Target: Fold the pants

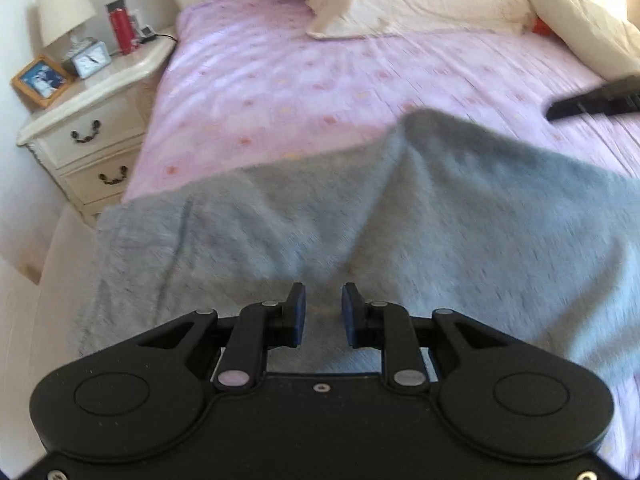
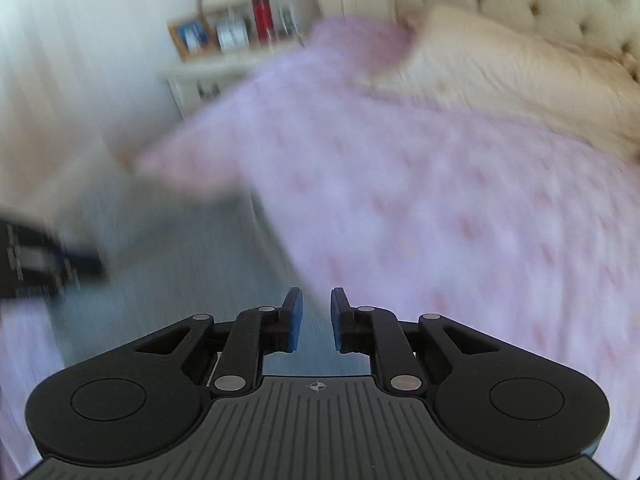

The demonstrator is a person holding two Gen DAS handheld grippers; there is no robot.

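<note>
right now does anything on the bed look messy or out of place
The grey pants are not lying flat: a ridge of cloth stands up near their far edge, and creases run down from it. The pink sheet and pillow look ordinary. Neither claw holds any cloth.

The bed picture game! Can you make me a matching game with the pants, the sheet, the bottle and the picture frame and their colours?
Things:
1. pants
2. sheet
3. bottle
4. picture frame

Colours:
A. red
B. pink
C. wooden brown
D. grey

Pairs: 1-D, 2-B, 3-A, 4-C
</note>
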